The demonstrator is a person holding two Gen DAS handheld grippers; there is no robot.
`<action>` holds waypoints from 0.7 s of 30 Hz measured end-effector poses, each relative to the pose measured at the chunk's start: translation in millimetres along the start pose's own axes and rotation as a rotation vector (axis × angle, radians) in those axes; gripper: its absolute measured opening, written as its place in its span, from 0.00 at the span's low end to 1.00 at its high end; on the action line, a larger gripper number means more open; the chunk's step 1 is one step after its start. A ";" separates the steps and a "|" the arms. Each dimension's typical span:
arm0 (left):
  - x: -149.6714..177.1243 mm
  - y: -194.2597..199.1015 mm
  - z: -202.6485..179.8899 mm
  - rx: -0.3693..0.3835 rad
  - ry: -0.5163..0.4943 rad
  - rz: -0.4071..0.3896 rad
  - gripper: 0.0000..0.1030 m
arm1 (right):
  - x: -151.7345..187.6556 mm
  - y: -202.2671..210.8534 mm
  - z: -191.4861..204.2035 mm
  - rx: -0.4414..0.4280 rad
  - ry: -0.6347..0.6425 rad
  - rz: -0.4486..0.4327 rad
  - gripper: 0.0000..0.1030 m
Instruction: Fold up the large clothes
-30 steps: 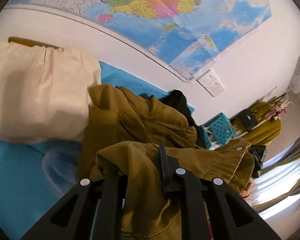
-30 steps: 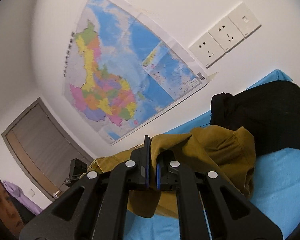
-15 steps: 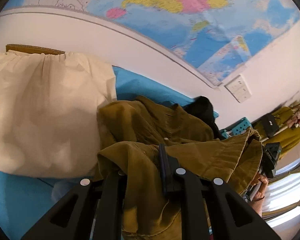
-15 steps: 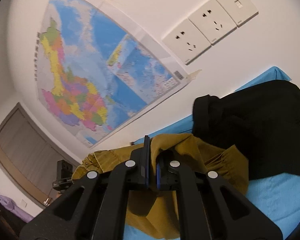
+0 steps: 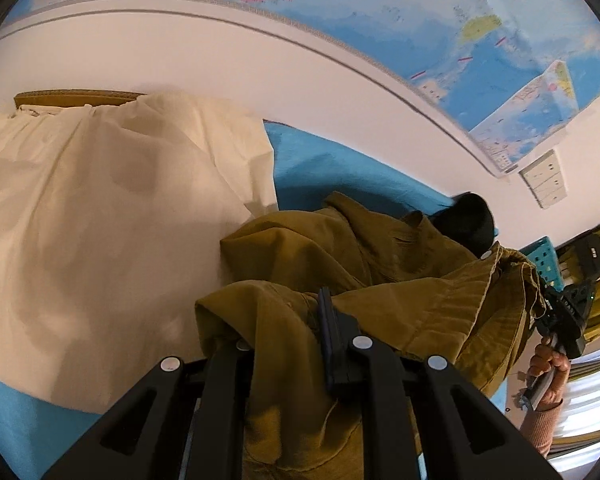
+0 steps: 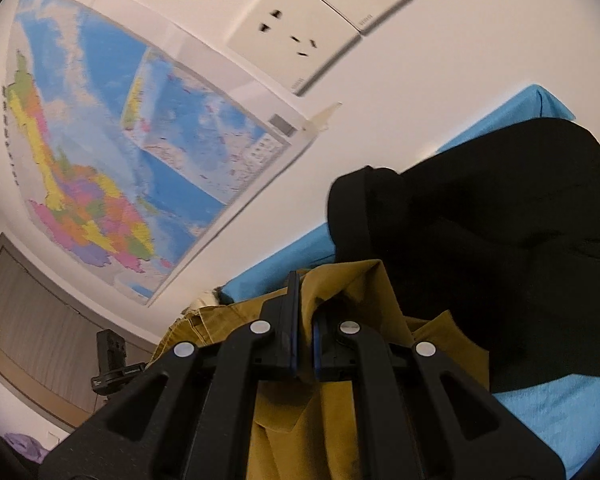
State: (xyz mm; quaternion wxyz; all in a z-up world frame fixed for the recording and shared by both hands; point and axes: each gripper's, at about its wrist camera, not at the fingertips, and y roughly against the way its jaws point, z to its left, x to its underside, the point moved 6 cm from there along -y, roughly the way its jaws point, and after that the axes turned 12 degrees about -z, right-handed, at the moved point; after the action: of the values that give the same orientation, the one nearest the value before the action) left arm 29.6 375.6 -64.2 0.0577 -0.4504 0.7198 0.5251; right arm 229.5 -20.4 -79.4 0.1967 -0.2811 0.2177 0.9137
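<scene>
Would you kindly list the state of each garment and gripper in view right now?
Olive garment: bunched, partly lifted, gripped at two points.
Left gripper: shut on the olive garment.
Right gripper: shut on the olive garment.
Cream garment: lying spread on the blue sheet.
Black garment: lying in a crumpled heap beside the olive one.

Wall map [image 6: 112, 168], wall sockets [image 6: 300, 28], blue crate [image 5: 542, 258].

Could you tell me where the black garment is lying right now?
The black garment lies on the blue sheet by the wall, right of the olive garment, below the sockets.
</scene>
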 end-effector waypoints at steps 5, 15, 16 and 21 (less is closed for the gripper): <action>-2.2 -19.2 4.7 -0.032 0.029 0.033 0.15 | 0.9 -4.1 3.6 0.048 0.062 -0.013 0.33; -3.3 -31.5 12.0 -0.018 0.084 0.061 0.15 | 60.2 21.0 77.5 -0.008 0.486 0.020 0.58; -3.0 -31.0 12.8 -0.014 0.089 0.062 0.16 | 76.3 7.8 79.9 0.015 0.547 0.069 0.58; -1.9 -19.6 7.8 0.055 0.110 0.044 0.29 | 110.2 -44.9 67.2 0.139 0.695 0.157 0.46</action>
State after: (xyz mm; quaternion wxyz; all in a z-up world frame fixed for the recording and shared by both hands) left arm 41.5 382.2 -80.4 0.0185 -0.4608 0.7458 0.4807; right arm 138.1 77.0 -108.1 0.0587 -0.5433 0.3541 0.7590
